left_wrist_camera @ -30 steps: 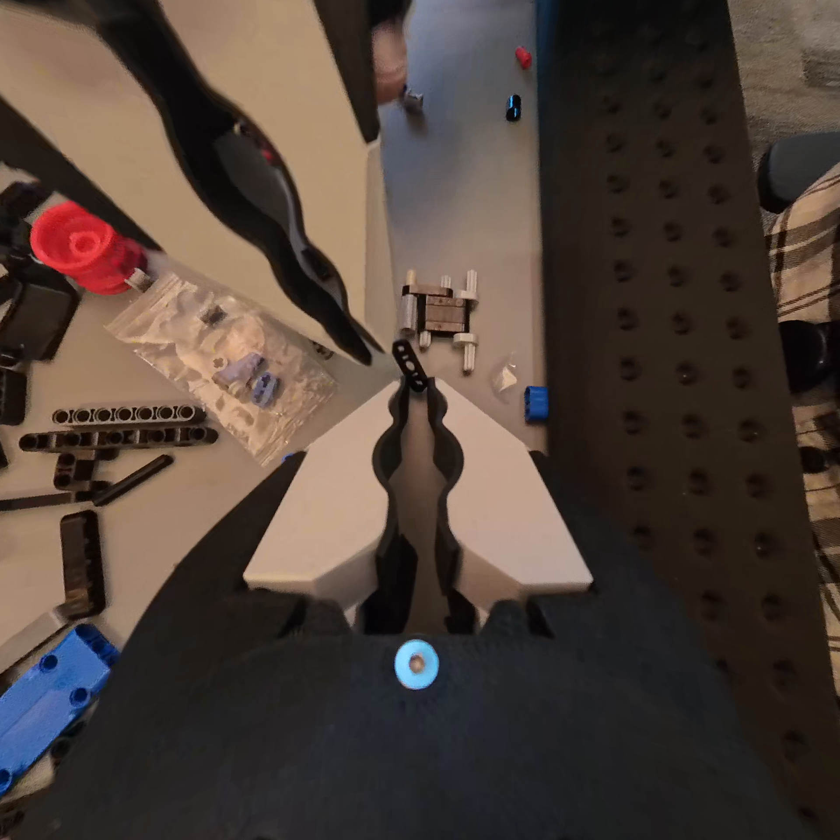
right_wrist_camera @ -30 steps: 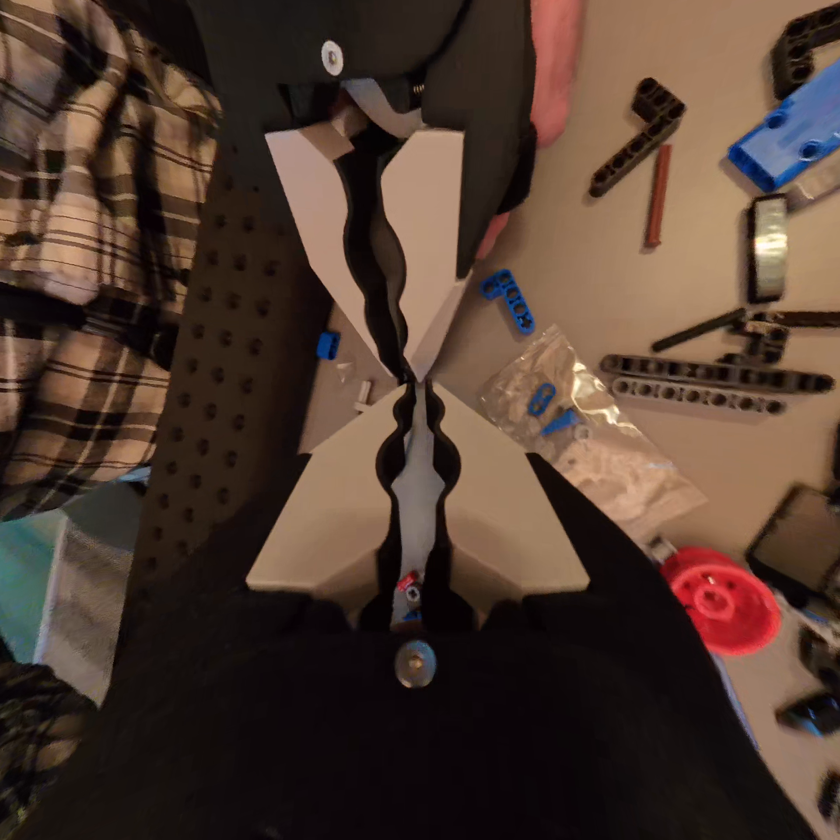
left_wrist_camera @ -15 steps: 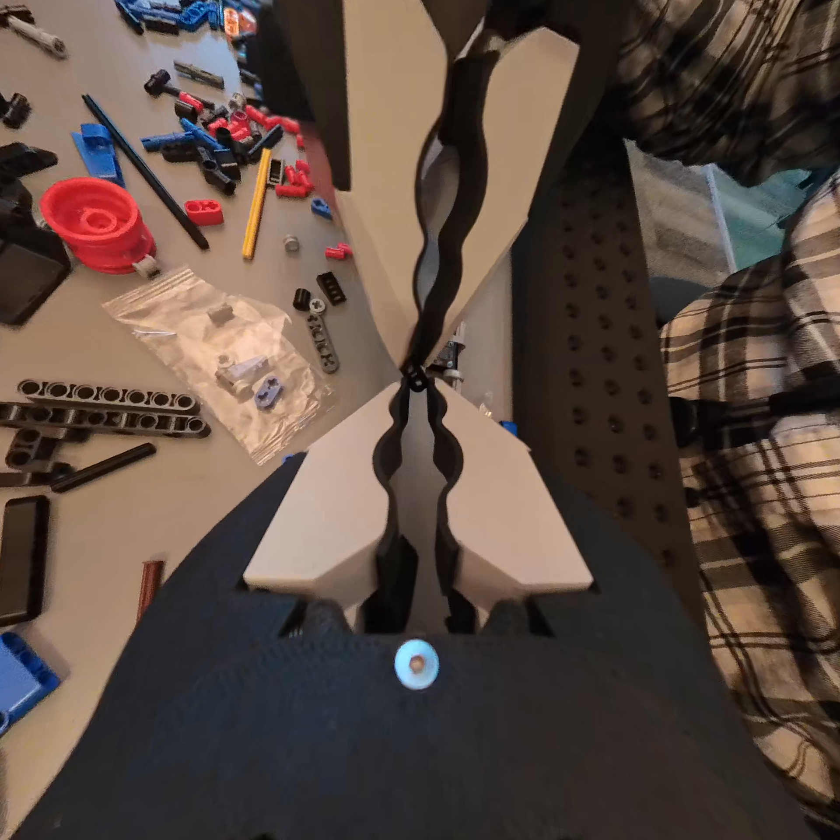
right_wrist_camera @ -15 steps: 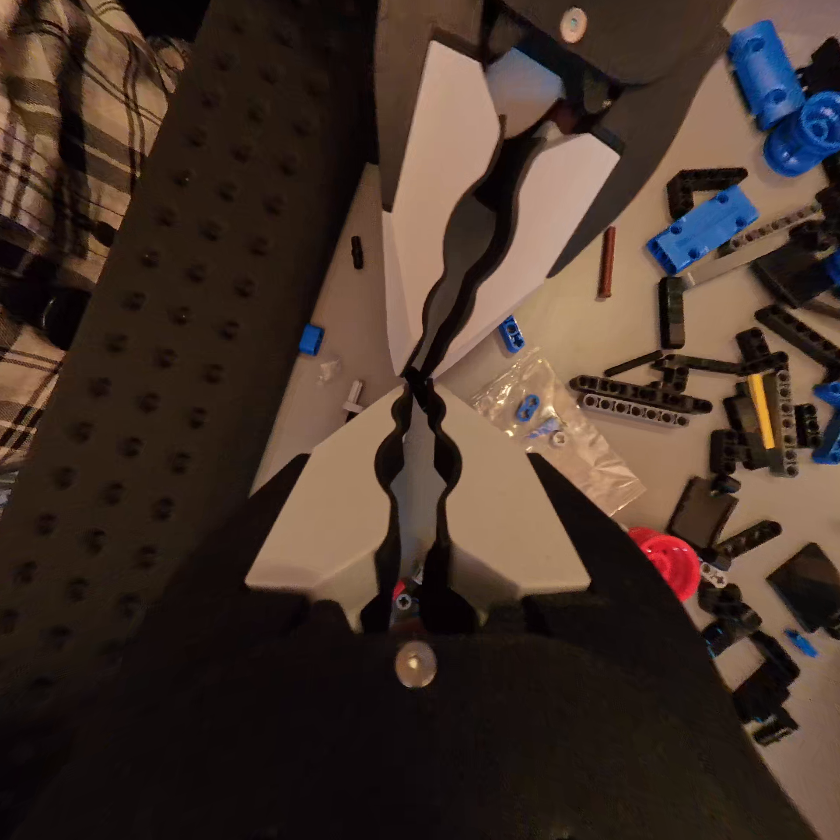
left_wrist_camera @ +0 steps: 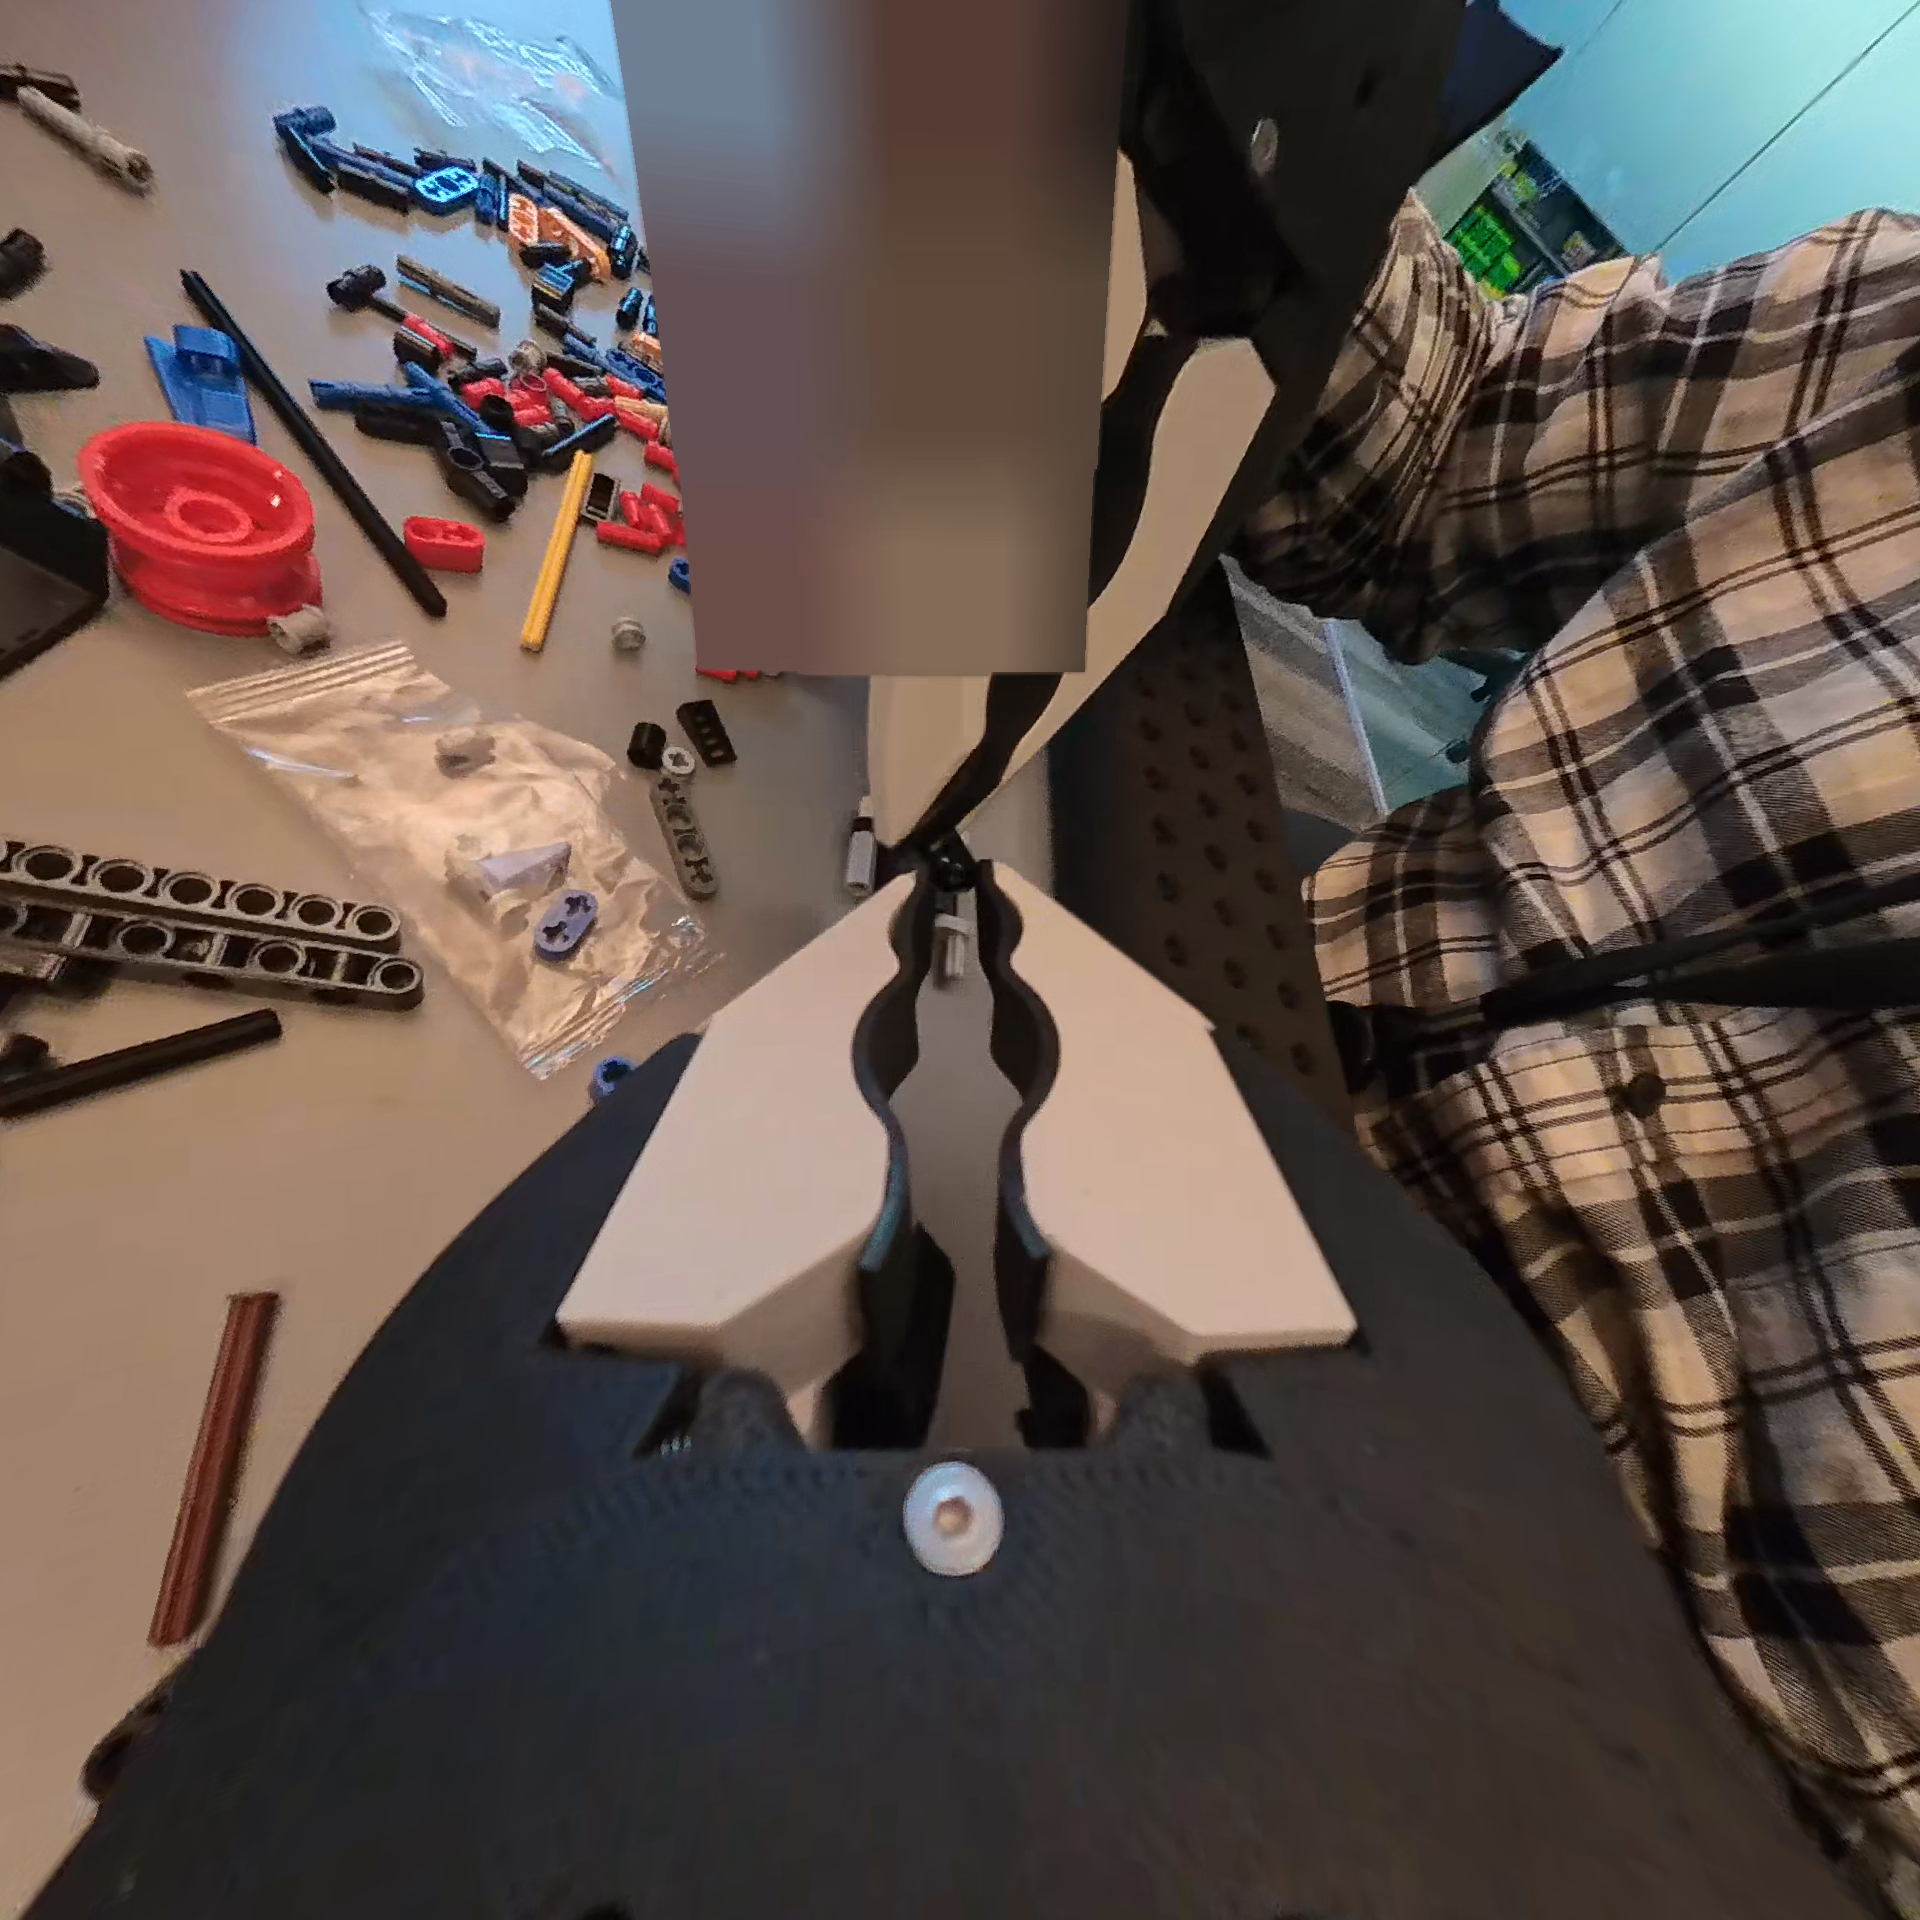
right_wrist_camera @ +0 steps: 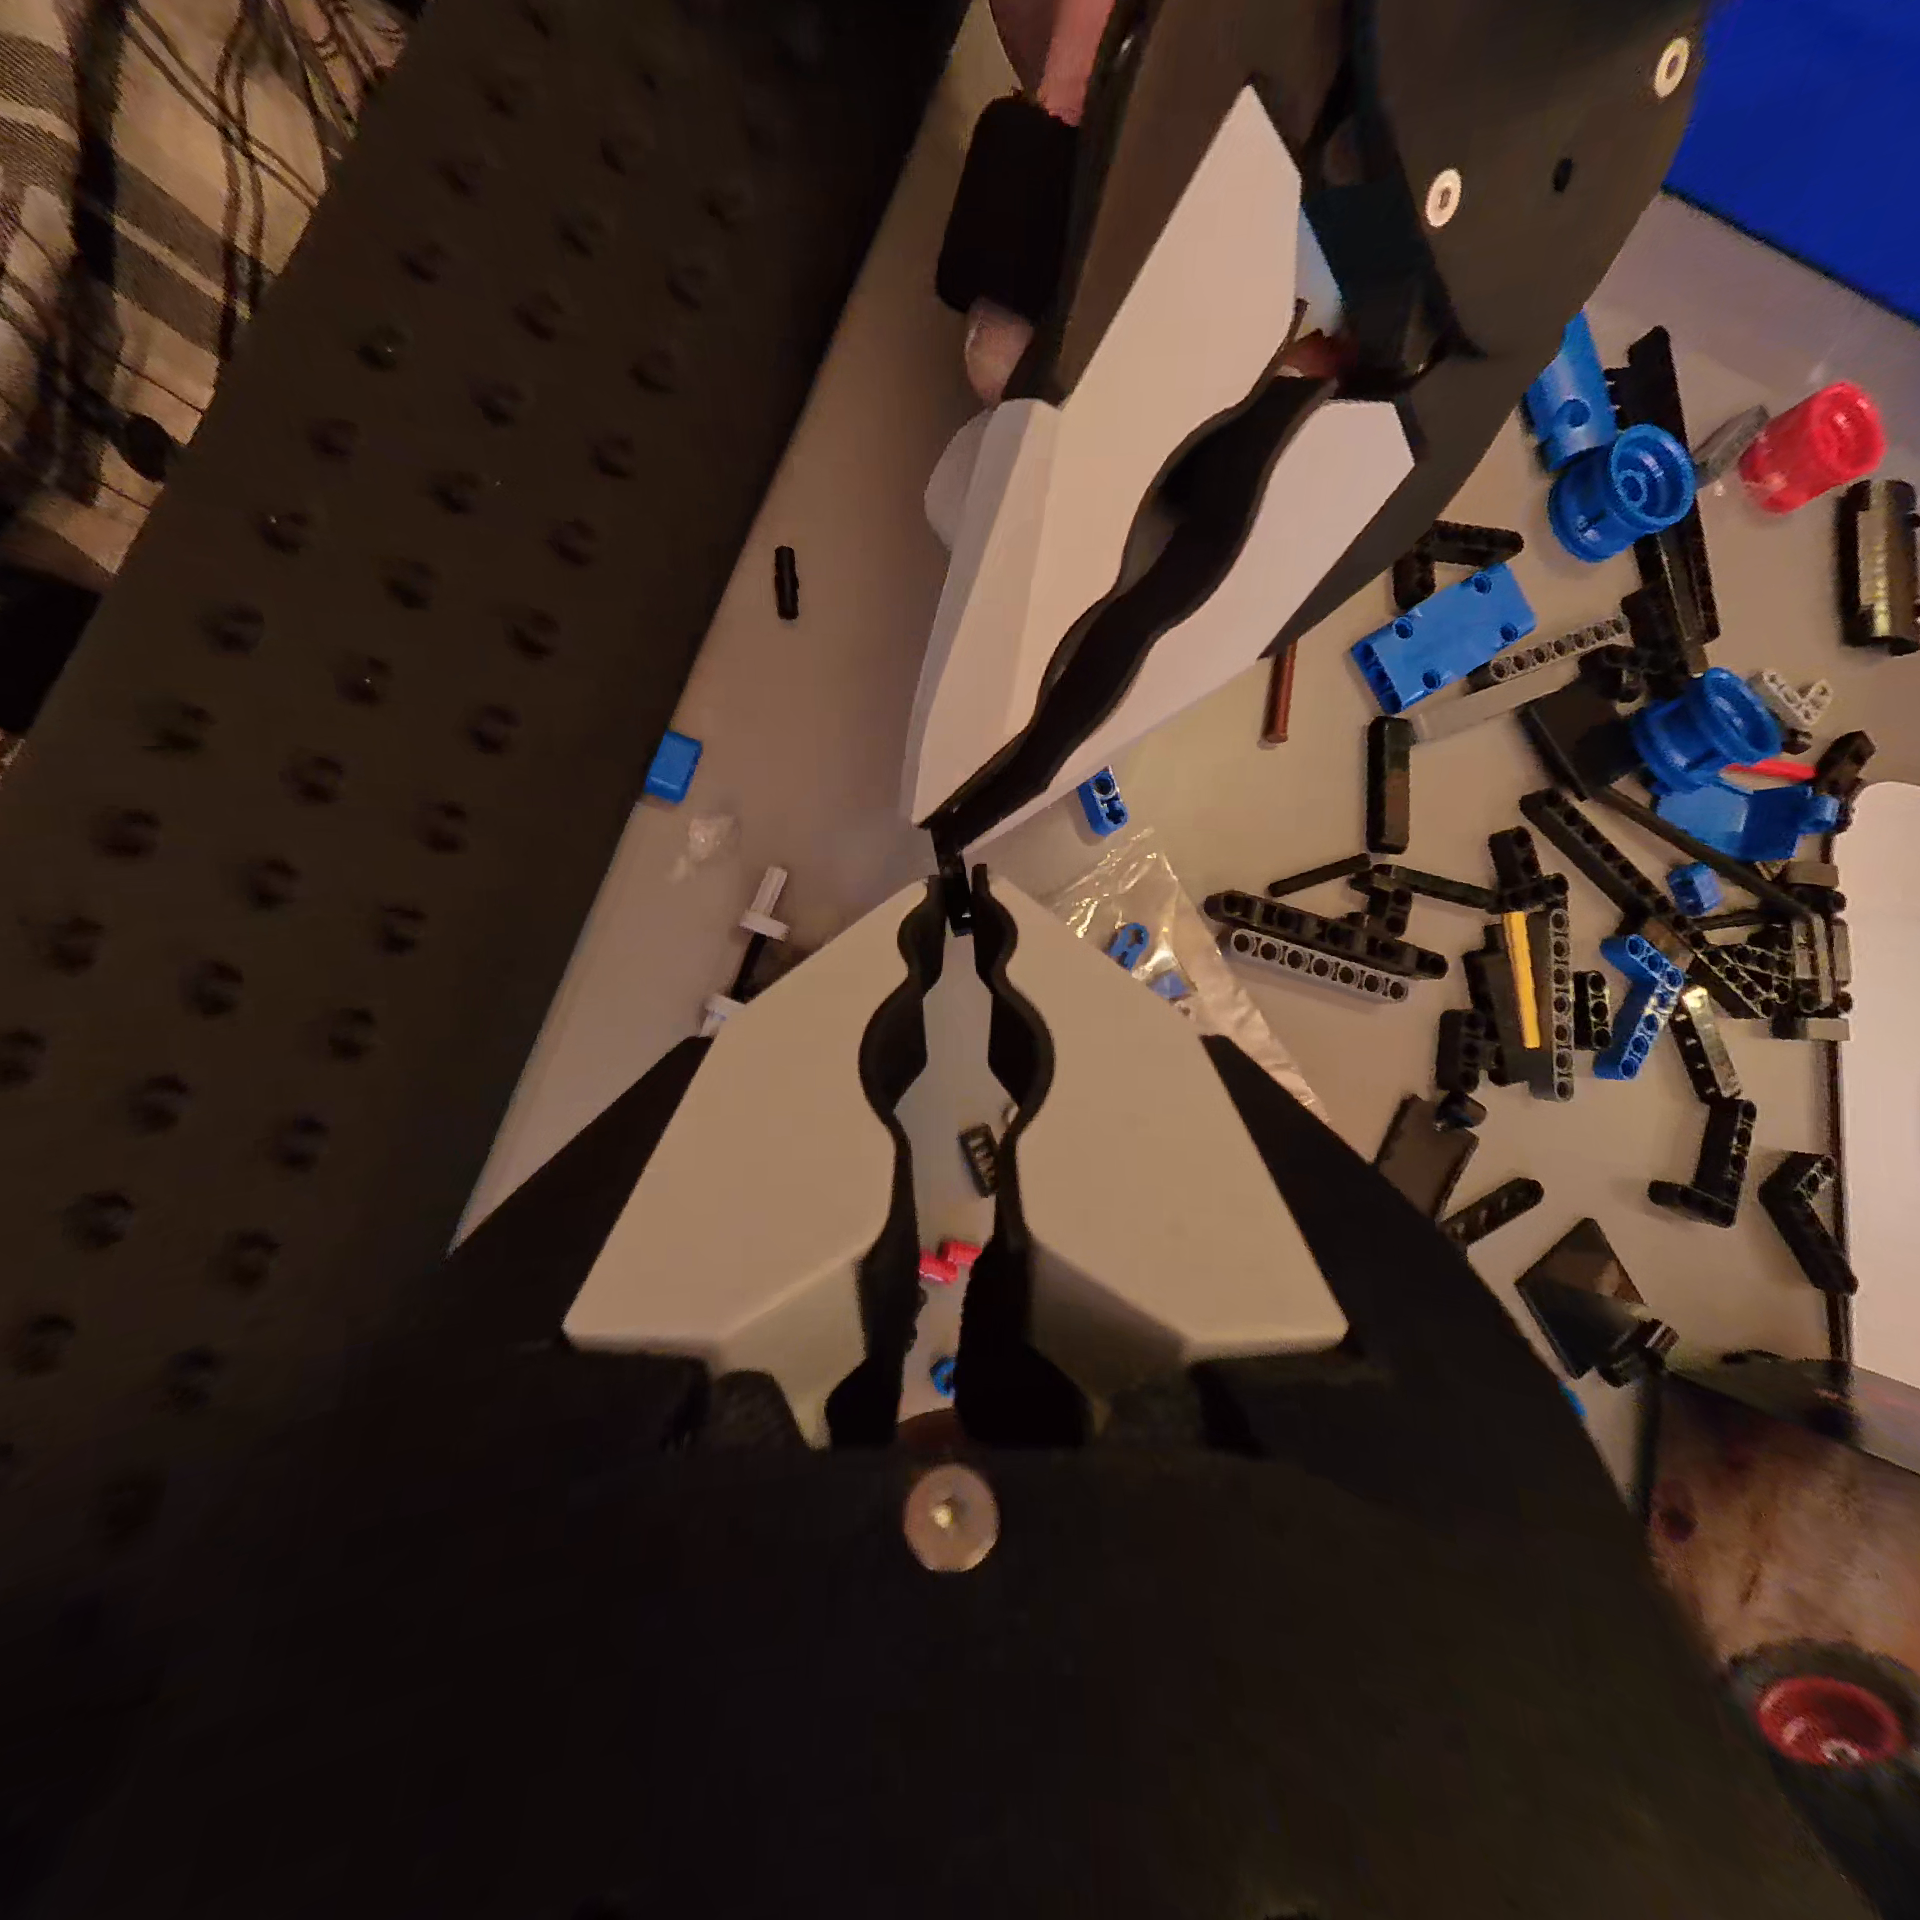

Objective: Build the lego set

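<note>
Left tool [left_wrist_camera: 948,896] pinched on small black link [left_wrist_camera: 943,858], held above the surface [left_wrist_camera: 312,1195] near its front edge, beside the studded black baseplate [left_wrist_camera: 1205,831]. Right tool [right_wrist_camera: 954,902] tip to tip with it, clamped on the same link's other end. Between the left fingers, a grey pin [left_wrist_camera: 945,940], apparently seated in the link; hard to confirm. Likely a mid-air join or handover. Risk: a tiny part with two thin grips, so any twist or uneven pull could pop it loose into the clutter below. Beyond, clear bag [left_wrist_camera: 457,831], black beams [left_wrist_camera: 197,935], red wheel [left_wrist_camera: 197,525], loose pieces toward the far edge.
</note>
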